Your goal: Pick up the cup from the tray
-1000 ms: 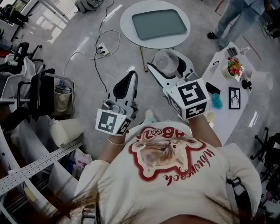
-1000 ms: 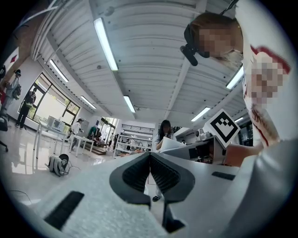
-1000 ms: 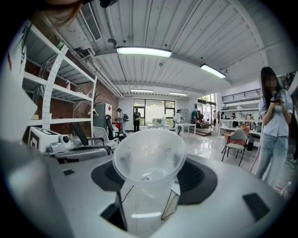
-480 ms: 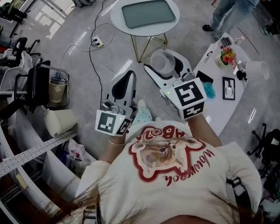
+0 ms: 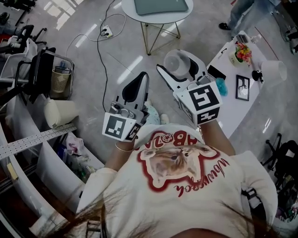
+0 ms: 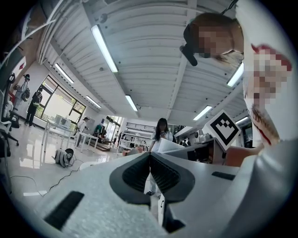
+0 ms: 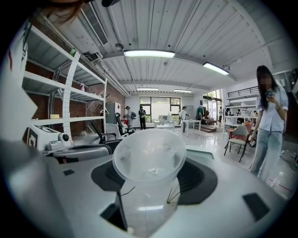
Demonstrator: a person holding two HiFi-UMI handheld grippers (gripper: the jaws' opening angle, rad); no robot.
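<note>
A clear plastic cup (image 5: pixel 178 62) sits between the jaws of my right gripper (image 5: pixel 182 65), which is shut on it and held up in front of my chest. In the right gripper view the cup (image 7: pixel 148 167) fills the middle, its mouth facing away from the camera. My left gripper (image 5: pixel 137 86) is shut with nothing in it, held level beside the right one; its dark pads meet in the left gripper view (image 6: pixel 150 173). The grey tray (image 5: pixel 162 5) lies on the round white table (image 5: pixel 153 17) at the top edge, bare.
A white side table (image 5: pixel 237 88) on the right carries a flower pot (image 5: pixel 243 53), a framed picture (image 5: pixel 243 88) and a white lamp shade (image 5: pixel 273 72). A power strip (image 5: pixel 106 32) with cables lies on the floor. At the left are a wire basket (image 5: pixel 61 79) and shelving (image 5: pixel 32 139). A person (image 7: pixel 269 122) stands to the right.
The round table and tray have slid toward the top edge of the head view as I step back. Both grippers keep their pose, the right one still holding the cup.
</note>
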